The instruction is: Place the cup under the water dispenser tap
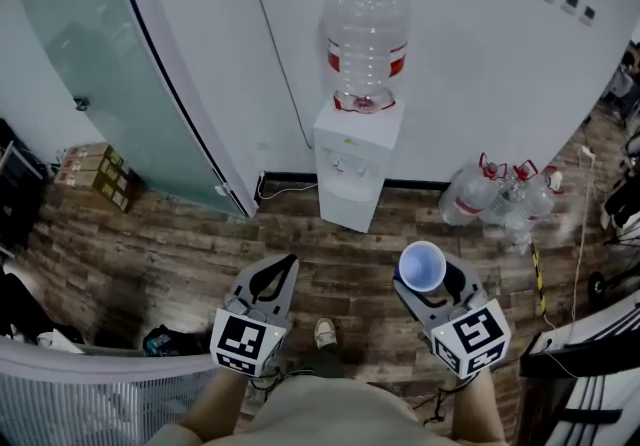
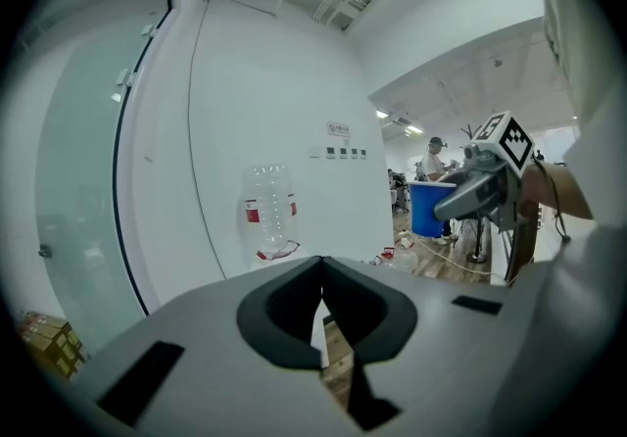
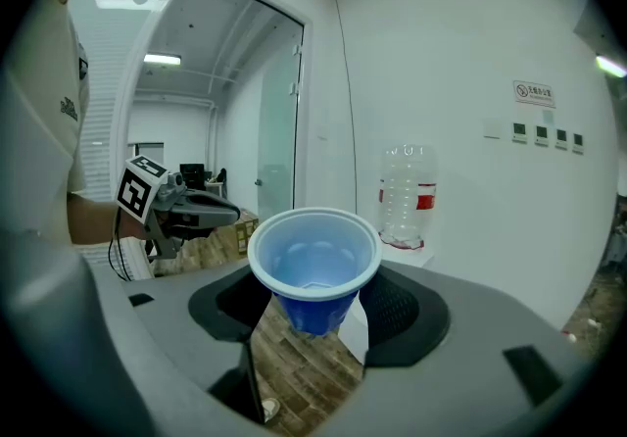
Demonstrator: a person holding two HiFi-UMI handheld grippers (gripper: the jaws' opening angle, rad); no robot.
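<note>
Far left, glass partition [image 1: 90, 74]: edge well clear of the path.
Left gripper [image 1: 284, 272]: jaws pressed together, empty.
Water dispenser [image 1: 348, 169]: ahead across open wood floor [image 1: 180, 254], well apart; nothing under the tap yet.
Blue cup [image 1: 421, 265]: upright, clamped in right gripper [image 1: 428, 284], jaws wide round it.
Progress: pickup done; approach and placing left.
Spare bottles [image 1: 500, 196]: just right of dispenser, crowding that side.

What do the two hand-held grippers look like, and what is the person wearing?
The left gripper and the right gripper look alike: grey bodies and black-padded jaws that curve into a loop shape. At its rear each carries a white cube printed with black square markers. The person wears a light-coloured top.
</note>
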